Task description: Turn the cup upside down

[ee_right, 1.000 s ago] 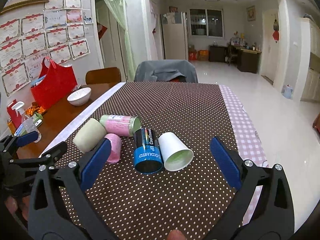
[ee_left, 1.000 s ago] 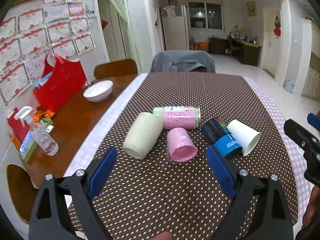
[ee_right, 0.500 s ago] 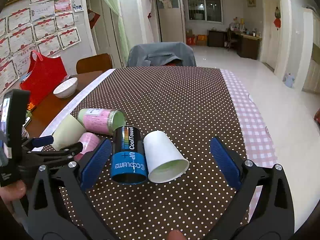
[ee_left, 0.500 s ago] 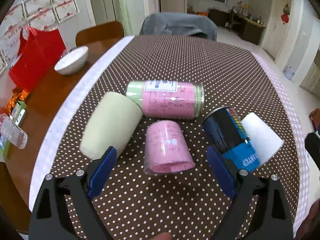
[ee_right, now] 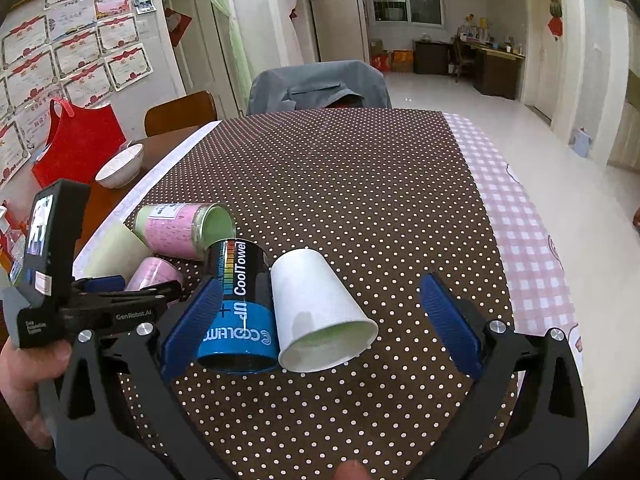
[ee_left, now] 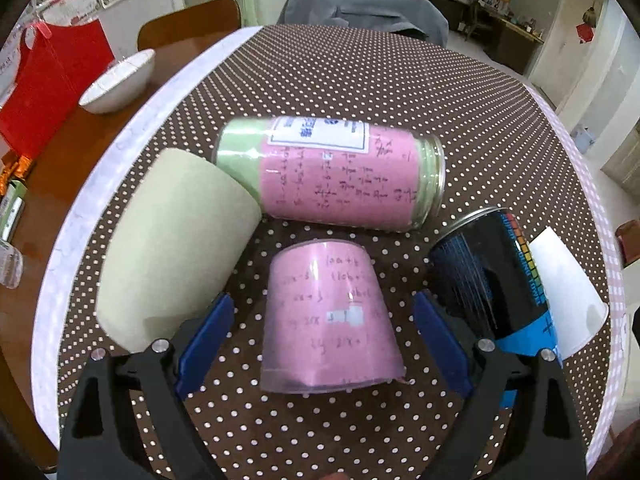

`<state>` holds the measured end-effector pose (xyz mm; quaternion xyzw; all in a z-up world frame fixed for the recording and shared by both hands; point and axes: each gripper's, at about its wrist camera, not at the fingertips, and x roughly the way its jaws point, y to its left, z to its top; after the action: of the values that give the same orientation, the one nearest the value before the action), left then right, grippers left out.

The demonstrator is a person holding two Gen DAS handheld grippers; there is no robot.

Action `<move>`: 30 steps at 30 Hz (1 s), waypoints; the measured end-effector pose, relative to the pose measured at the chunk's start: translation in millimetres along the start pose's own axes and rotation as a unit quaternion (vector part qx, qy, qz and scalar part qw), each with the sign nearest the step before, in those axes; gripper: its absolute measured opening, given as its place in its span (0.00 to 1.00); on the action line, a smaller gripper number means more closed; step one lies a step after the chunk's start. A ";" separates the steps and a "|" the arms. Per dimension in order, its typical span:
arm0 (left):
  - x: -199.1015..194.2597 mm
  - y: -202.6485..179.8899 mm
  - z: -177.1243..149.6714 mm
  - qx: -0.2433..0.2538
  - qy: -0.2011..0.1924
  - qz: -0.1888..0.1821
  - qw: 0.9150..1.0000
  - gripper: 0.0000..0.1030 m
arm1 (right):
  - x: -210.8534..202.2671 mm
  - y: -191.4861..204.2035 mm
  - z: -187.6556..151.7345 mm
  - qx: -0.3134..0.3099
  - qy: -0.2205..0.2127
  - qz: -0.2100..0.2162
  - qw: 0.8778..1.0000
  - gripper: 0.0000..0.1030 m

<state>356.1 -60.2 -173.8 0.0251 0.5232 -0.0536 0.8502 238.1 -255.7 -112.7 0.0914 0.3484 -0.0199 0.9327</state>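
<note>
While both tools close in, 5 containers lie on their sides and none is gripped yet.

Through your left wrist camera, the left gripper (ee_left: 324,340) has dropped much nearer than 1 second ago, and its blue fingers (ee_left: 206,340) stand wide apart on either side of the pink cup (ee_left: 330,320), not touching it. That cup lies on the dotted tablecloth (ee_left: 360,80), mouth toward you, between the pale green cup (ee_left: 172,248) and the black-and-blue can (ee_left: 492,276), with the pink jar (ee_left: 332,176) behind. From your right wrist camera, the right gripper (ee_right: 320,324) has also come lower, jaws spread around the white paper cup (ee_right: 320,312) and the can. I judge the pink cup is your next grasp; squeeze gently, it looks thin.
</note>
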 end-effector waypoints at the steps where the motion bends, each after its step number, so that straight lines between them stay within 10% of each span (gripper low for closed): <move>1: 2.2 0.6 0.1 0.001 0.005 -0.003 1.000 0.69 | -0.7 -0.6 -0.4 0.001 0.000 -0.001 1.000 0.94; 30: -98.8 -19.6 -97.6 0.033 -0.045 -0.083 0.995 0.61 | -89.1 0.8 -53.7 0.022 -0.028 -0.002 0.999 0.94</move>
<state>223.1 -63.5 -129.5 0.0075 0.4823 -0.1419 0.8644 136.1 -247.4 -94.2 0.1107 0.3217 -0.0322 0.9398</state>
